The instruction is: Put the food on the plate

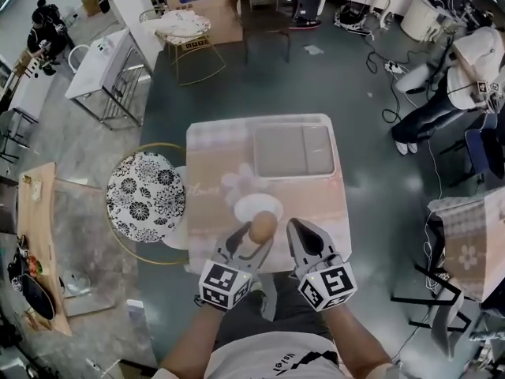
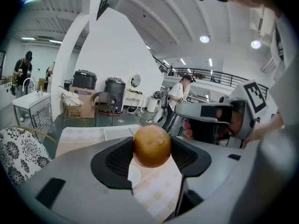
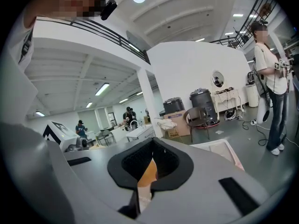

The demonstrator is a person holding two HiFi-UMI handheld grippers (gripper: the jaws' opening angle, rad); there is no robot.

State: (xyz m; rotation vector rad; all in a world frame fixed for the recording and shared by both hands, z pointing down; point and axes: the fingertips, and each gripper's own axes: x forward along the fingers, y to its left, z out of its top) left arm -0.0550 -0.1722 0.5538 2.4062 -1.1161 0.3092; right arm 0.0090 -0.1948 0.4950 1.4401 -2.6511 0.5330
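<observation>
A round orange-brown piece of food (image 1: 263,227) is clamped between the jaws of my left gripper (image 1: 259,234). It hangs just over the near rim of a small white plate (image 1: 254,205) on the pink-clothed table (image 1: 213,156). In the left gripper view the food (image 2: 152,146) fills the gap between the black pads, with a sliver of the plate (image 2: 133,176) below it. My right gripper (image 1: 297,229) hovers beside it to the right, jaws shut with nothing held. In the right gripper view its pads (image 3: 140,164) meet.
A shallow grey tray (image 1: 293,150) lies on the table's far right part. A stool with a black-and-white floral seat (image 1: 144,196) stands against the table's left side. Chairs, cables and people are on the floor farther off.
</observation>
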